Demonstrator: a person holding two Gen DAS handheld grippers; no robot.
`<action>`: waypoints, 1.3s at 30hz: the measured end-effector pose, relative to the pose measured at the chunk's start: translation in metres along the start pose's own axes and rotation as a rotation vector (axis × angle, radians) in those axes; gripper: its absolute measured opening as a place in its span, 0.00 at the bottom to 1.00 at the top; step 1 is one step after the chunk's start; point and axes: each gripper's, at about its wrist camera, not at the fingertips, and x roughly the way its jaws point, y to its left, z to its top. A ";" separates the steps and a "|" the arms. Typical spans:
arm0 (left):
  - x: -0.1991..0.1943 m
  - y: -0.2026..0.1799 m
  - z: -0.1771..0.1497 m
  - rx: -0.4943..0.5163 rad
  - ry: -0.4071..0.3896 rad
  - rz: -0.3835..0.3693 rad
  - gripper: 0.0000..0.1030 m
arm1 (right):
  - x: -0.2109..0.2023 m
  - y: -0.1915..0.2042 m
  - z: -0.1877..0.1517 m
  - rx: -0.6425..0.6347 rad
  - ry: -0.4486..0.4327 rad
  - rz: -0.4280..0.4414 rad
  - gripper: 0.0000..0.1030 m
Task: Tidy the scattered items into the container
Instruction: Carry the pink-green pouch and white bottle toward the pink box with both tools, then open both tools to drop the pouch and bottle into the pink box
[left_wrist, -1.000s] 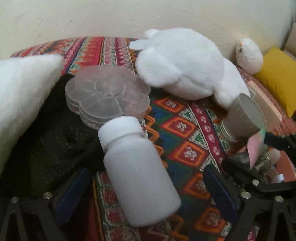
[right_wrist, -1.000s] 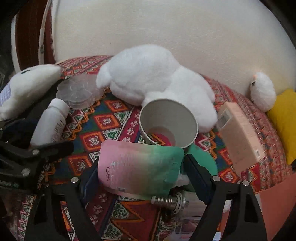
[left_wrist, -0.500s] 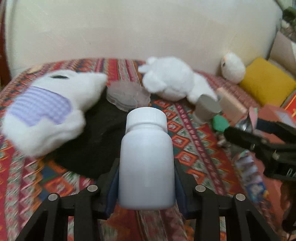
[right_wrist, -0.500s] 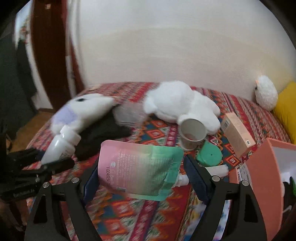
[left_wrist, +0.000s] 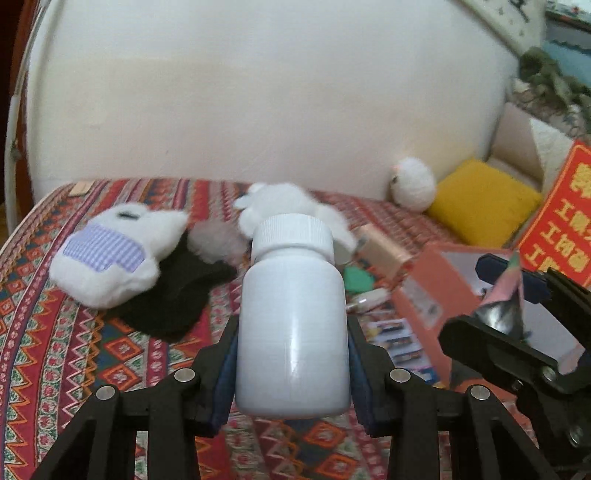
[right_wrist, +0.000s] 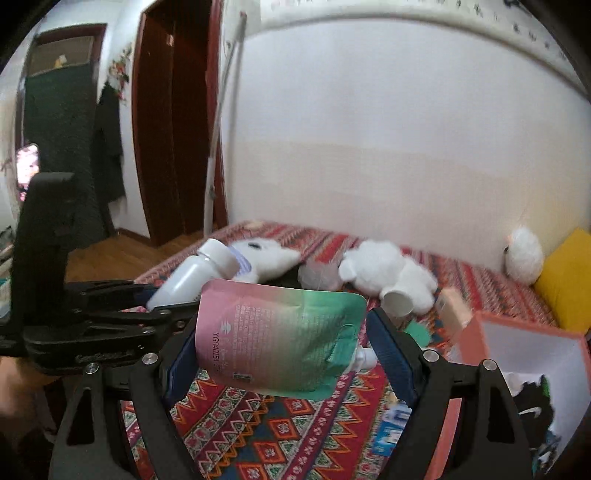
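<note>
My left gripper (left_wrist: 291, 373) is shut on a white plastic bottle (left_wrist: 291, 332) with a ribbed cap, held upright above the patterned bedspread. The right wrist view has the same bottle (right_wrist: 192, 273) at the left, tilted in the left gripper (right_wrist: 159, 299). My right gripper (right_wrist: 280, 354) is shut on a pink-and-green spout pouch (right_wrist: 277, 332), lifted off the bed. From the left wrist view this pouch (left_wrist: 506, 299) is seen edge-on at the right. A salmon box (right_wrist: 517, 321) with white inner walls stands open at the right, with dark items inside. In the left wrist view the box (left_wrist: 424, 291) lies just beyond the right gripper (left_wrist: 517, 325).
On the bedspread lie a white plush with a lilac check patch (left_wrist: 110, 254), a black cloth (left_wrist: 173, 299), a white plush animal (right_wrist: 384, 269), a paper cup (right_wrist: 397, 301), a green lid (left_wrist: 356, 277) and a beige carton (left_wrist: 384, 247). A yellow cushion (left_wrist: 484, 206) sits far right.
The left gripper closed on the bottle, which had been lying on the bed, and lifted it. Both grippers rose and pulled back, bringing the salmon box into view.
</note>
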 end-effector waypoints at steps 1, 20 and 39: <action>-0.005 -0.007 0.002 0.006 -0.011 -0.010 0.43 | -0.012 -0.001 0.000 0.001 -0.017 -0.002 0.84; -0.015 -0.149 0.025 0.159 -0.049 -0.245 0.43 | -0.205 -0.061 -0.022 0.077 -0.248 -0.204 0.84; 0.064 -0.275 0.051 0.267 -0.002 -0.420 0.43 | -0.267 -0.213 -0.053 0.302 -0.301 -0.458 0.84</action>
